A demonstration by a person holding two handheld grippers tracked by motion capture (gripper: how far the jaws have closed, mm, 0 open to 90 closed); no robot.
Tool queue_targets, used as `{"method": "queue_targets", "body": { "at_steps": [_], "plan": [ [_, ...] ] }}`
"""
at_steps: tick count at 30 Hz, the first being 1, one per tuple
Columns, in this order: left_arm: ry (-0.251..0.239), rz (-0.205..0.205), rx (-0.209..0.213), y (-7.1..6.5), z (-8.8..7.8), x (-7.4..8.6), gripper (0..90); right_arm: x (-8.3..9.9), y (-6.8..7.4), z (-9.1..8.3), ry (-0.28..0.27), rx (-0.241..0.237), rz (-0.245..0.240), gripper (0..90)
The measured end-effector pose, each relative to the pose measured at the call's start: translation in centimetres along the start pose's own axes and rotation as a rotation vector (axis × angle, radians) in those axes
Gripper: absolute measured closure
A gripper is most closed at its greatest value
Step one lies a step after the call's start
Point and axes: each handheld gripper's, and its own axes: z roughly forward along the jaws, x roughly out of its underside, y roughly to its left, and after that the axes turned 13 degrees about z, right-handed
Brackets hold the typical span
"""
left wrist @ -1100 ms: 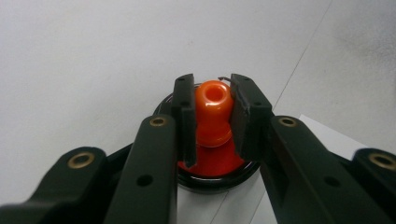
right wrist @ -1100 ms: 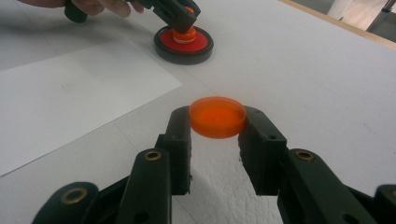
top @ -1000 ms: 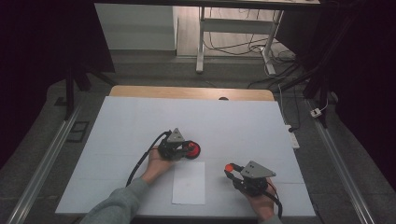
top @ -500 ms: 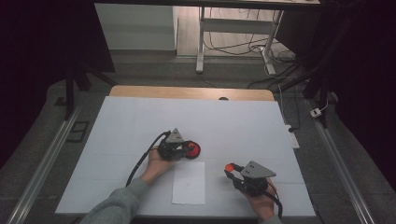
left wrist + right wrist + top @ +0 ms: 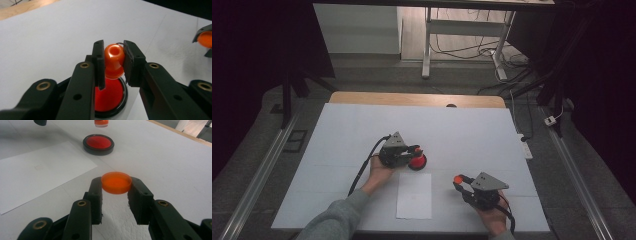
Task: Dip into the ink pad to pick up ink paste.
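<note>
Nearest the person in the high view, the right gripper [image 5: 458, 181] sits low at the front right of the white counter [image 5: 472, 130], held by the right hand [image 5: 492, 220]; its jaws pinch an orange cap [image 5: 457, 178] by the rim; in the right gripper view the orange cap [image 5: 116, 182] is a shallow translucent disc, flat side up, clamped between the two black jaws and lifted off the counter surface; a white sheet of paper [image 5: 414, 195] lies flat just left of that gripper, between the two hands, touching neither; in the right gripper view the paper [image 5: 37, 175] runs off to the left.

Farther back, the left gripper [image 5: 418, 150] is held by the left hand [image 5: 379, 172], grey sleeve [image 5: 337, 220] coming in from the bottom edge, black cable trailing back along the forearm; its jaws pinch a small orange bottle [image 5: 114, 60], open mouth facing the camera, held tilted right above a round black dish with a red inside [image 5: 110, 95]; bottle's lower end close over the dish, contact can't be told; the dish [image 5: 417, 161] rests on the counter just beyond the paper's far edge; same dish [image 5: 98, 144] seen ahead in the right gripper view, bottle [image 5: 101, 123] hanging above it.

Beyond, a wooden strip along the counter's far edge [image 5: 412, 99]; behind that, floor with desk legs and cables [image 5: 492, 55].
</note>
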Motion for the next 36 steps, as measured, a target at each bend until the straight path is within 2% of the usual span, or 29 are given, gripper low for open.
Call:
{"method": "queue_targets", "body": {
  "at_steps": [4, 9, 15, 21, 26, 36],
  "plan": [
    [0.007, 0.024, 0.000, -0.4, -0.1, -0.4, 72.1, 0.0, 0.1, 0.0, -0.001, 0.000, -0.004, 64.3],
    [0.000, 0.004, 0.019, -0.3, -0.5, -0.7, 72.1, 0.0, 0.0, 0.1, 0.000, -0.001, -0.001, 64.3],
    [-0.001, -0.004, 0.016, -0.1, -1.4, -1.0, 72.1, 0.0, 0.0, 0.1, 0.000, 0.001, -0.005, 64.3],
    [-0.001, -0.004, 0.016, 0.0, -2.3, -1.3, 72.1, 0.0, 0.0, 0.1, 0.001, 0.002, -0.005, 64.3],
    [-0.006, -0.006, 0.037, 0.0, -3.2, -1.4, 72.1, 0.0, -0.1, 0.2, 0.003, 0.002, -0.004, 64.3],
    [-0.007, 0.005, 0.053, -0.4, -4.5, -1.8, 72.0, 0.0, 0.0, 0.3, 0.005, 0.001, -0.007, 64.2]
  ]
}}
